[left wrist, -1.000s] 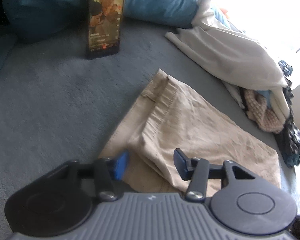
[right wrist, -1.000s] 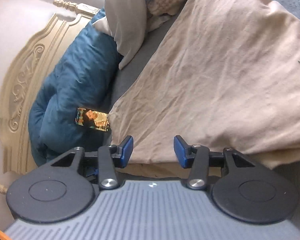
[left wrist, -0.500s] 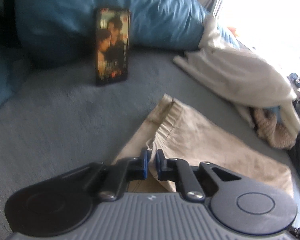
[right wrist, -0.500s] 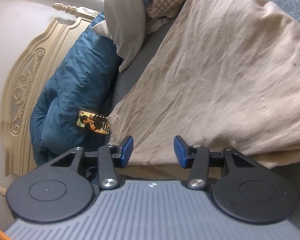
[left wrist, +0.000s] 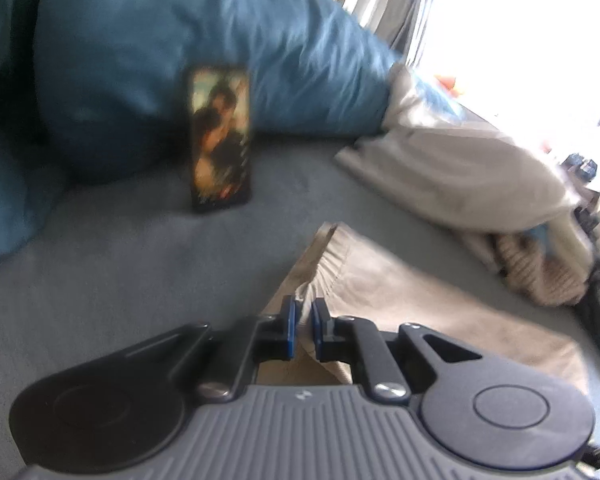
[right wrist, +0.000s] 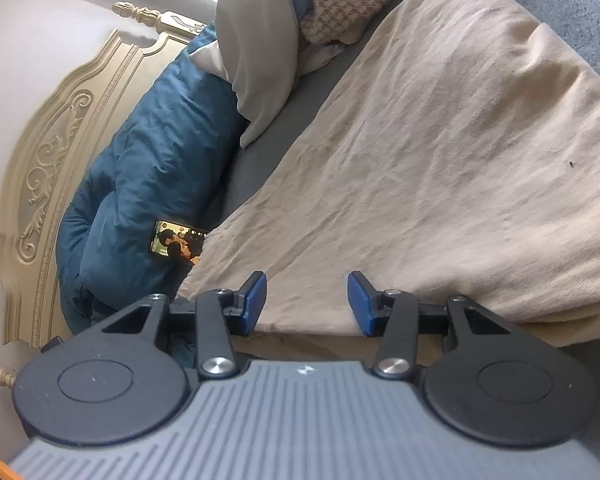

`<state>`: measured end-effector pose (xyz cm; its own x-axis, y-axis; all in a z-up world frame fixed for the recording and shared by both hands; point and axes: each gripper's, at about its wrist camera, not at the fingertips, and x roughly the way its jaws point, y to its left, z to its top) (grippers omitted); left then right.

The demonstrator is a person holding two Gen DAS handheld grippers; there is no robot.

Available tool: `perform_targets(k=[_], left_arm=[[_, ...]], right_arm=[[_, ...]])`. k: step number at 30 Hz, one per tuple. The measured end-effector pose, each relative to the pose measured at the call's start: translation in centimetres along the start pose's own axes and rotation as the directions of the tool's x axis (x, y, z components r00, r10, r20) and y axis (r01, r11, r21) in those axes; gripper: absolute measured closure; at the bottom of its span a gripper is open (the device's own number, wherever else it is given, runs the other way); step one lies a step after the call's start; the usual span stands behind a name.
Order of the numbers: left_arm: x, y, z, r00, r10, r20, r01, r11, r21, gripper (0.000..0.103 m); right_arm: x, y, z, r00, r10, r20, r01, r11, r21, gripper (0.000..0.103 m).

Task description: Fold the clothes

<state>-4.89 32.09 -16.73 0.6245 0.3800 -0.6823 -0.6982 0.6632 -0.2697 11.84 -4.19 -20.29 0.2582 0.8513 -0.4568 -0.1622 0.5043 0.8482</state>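
Beige cotton trousers [left wrist: 412, 292] lie flat on grey bedcover [left wrist: 120, 272]. Left gripper [left wrist: 303, 326] clamped on waistband edge, likely for fold lift. Right gripper [right wrist: 307, 300] jaws apart over trouser hem, nothing pinched, ready to grip.

Beige trousers [left wrist: 400, 292] lie flat and creased, one edge pinched up.

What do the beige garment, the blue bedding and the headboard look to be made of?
Beige garment: matte woven cloth, likely cotton twill; fine diagonal weave, soft creases, a stitched hem in the left wrist view.
Blue bedding: puffy padded fabric with a faint sheen; fibre unclear.
Headboard: rigid, carved scrollwork in cream paint, probably wood or moulded material.
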Motion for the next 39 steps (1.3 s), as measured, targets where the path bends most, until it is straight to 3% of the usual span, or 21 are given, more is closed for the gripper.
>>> perform_targets(k=[4,7,9,13,16,20,23,25,27,30,35,39], left_arm=[[2.1,0.8,-1.9,0.998,0.038,-0.059,-0.037,0.999,0.02,0.092],[1.8,0.9,-1.4,0.997,0.041,-0.07,-0.039,0.999,0.034,0.08],[0.9,1.0,-0.6,0.996,0.056,-0.063,-0.053,0.997,0.05,0.063],[-1.3,0.5,1.2,0.996,0.086,0.029,-0.088,0.99,0.112,0.057],[-1.6,-1.7,2.8,0.997,0.026,0.068,-0.037,0.986,0.162,0.057],[1.6,-4.9,3.9,0.997,-0.074,0.01,0.072,0.986,0.15,0.058],[5.1,-6.6,3.7,0.998,-0.056,-0.039,0.062,0.983,0.171,0.059],[7.3,-7.2,3.4,0.997,-0.008,-0.072,0.021,0.983,0.182,0.059],[8.8,-7.3,3.1,0.996,0.035,-0.08,-0.019,0.98,0.197,0.064],[9.9,-7.5,2.9,0.995,0.071,-0.071,-0.054,0.973,0.223,0.064],[10.2,-7.7,2.3,0.994,0.095,-0.061,-0.076,0.964,0.256,0.063],[10.0,-8.0,2.2,0.993,0.102,-0.052,-0.084,0.959,0.27,0.063]], right_arm=[[0.1,-0.1,-0.1,1.0,-0.007,-0.011,0.007,1.0,-0.011,0.059],[-0.1,0.0,-0.1,1.0,-0.013,-0.012,0.012,0.999,-0.035,0.059],[-0.1,-0.2,-0.1,1.0,-0.008,-0.011,0.008,0.999,-0.038,0.059],[-0.2,-0.6,-0.2,1.0,0.008,-0.007,-0.008,0.999,-0.04,0.059],[-0.3,-0.6,-0.3,1.0,0.021,-0.002,-0.021,0.998,-0.052,0.059],[-1.1,0.7,-0.3,0.999,-0.003,0.037,0.008,0.99,-0.138,0.059],[-2.6,2.4,0.3,0.989,-0.082,0.126,0.113,0.958,-0.262,0.066],[-3.4,3.0,0.4,0.969,-0.177,0.17,0.226,0.916,-0.333,0.068],[-4.0,3.5,0.3,0.937,-0.285,0.202,0.344,0.85,-0.398,0.071],[-3.5,1.6,-0.6,0.876,-0.468,0.118,0.47,0.771,-0.428,0.075],[-4.9,2.8,-0.3,0.871,-0.482,0.097,0.471,0.761,-0.446,0.075],[-5.5,5.3,2.7,0.869,-0.441,0.227,0.492,0.708,-0.507,0.075]])
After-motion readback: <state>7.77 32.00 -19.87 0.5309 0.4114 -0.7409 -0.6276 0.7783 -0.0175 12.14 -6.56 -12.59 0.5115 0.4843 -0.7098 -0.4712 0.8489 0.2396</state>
